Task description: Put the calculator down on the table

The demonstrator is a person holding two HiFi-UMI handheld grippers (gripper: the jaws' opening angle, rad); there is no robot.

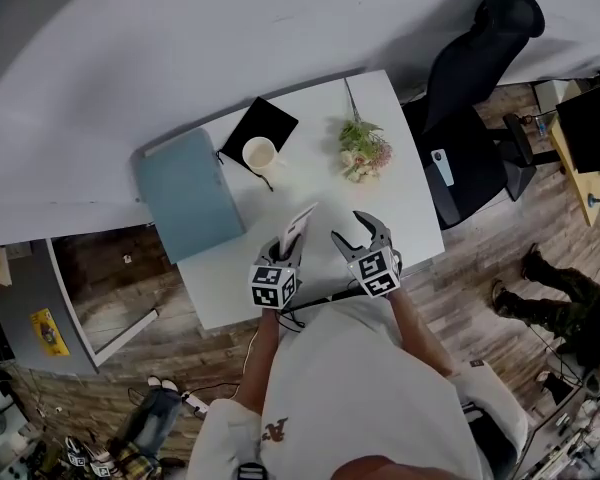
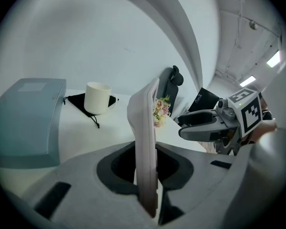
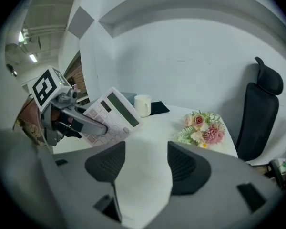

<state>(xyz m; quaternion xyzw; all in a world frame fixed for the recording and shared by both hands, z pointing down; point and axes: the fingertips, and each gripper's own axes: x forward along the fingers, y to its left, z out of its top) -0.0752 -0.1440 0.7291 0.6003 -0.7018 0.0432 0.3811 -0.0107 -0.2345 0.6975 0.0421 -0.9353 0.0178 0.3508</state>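
My left gripper (image 1: pixel 291 248) is clamped on the calculator's (image 1: pixel 301 224) lower end, holding it upright over the table's (image 1: pixel 310 173) near edge at frame centre, ready to lay flat. My right gripper (image 1: pixel 361 236) hangs beside it, jaws apart and empty, leaving room.

A white mug (image 1: pixel 259 153) stands on a black drawstring pouch (image 1: pixel 276 118), between a blue-grey case (image 1: pixel 187 194) and a small bouquet (image 1: pixel 363 150); a black office chair (image 1: pixel 475 98) stands nearby
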